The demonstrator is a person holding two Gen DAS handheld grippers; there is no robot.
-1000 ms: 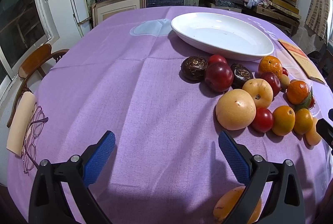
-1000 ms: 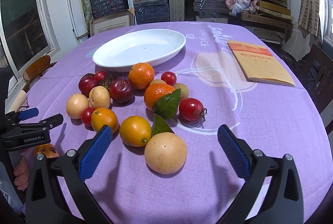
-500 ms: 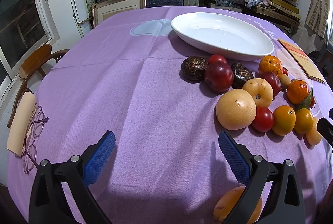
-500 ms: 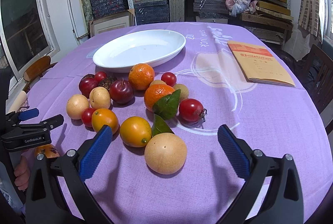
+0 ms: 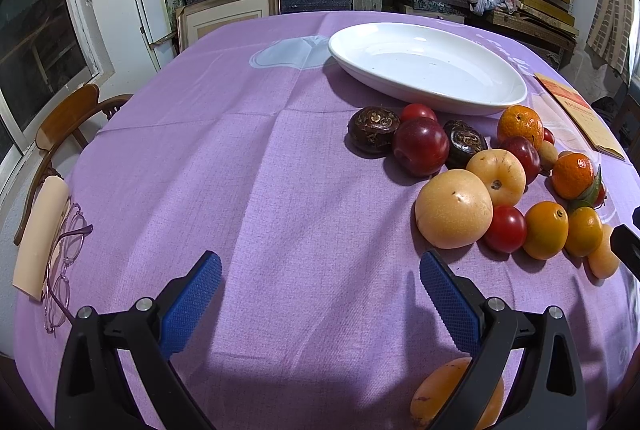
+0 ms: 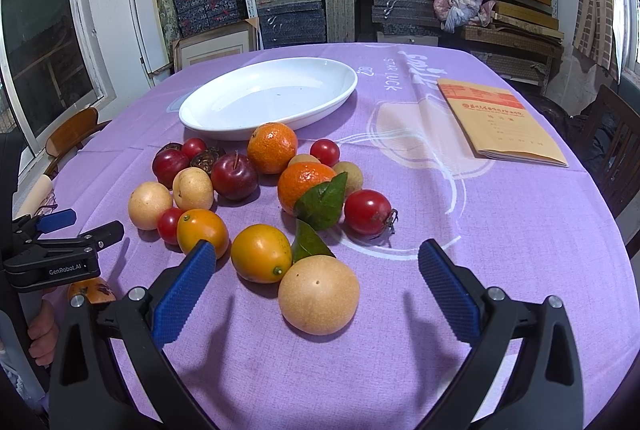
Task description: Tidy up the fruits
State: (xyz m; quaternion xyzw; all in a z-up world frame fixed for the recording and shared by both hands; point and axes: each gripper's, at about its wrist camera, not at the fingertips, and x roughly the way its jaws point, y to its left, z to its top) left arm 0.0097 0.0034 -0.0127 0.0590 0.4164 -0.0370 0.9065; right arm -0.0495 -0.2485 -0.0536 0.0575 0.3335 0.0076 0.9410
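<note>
A white oval plate (image 6: 340,98) stands empty at the back of the purple table; it also shows in the left wrist view (image 5: 516,96). Several fruits lie in front of it: a pale pear (image 6: 318,300), a yellow-orange fruit (image 6: 261,253), a leafy tangerine (image 6: 304,182), a red tomato (image 6: 367,211), a dark plum (image 6: 234,176). My right gripper (image 6: 316,288) is open, its jaws either side of the pear. My left gripper (image 5: 320,296) is open and empty over bare cloth; an orange fruit (image 5: 436,396) lies under its right finger.
A tan booklet (image 6: 496,122) lies at the right. Glasses (image 5: 62,262) and a cream roll (image 5: 38,234) lie at the table's left edge. A wooden chair (image 5: 68,118) stands left, another (image 6: 616,146) right. Shelves of boxes stand behind.
</note>
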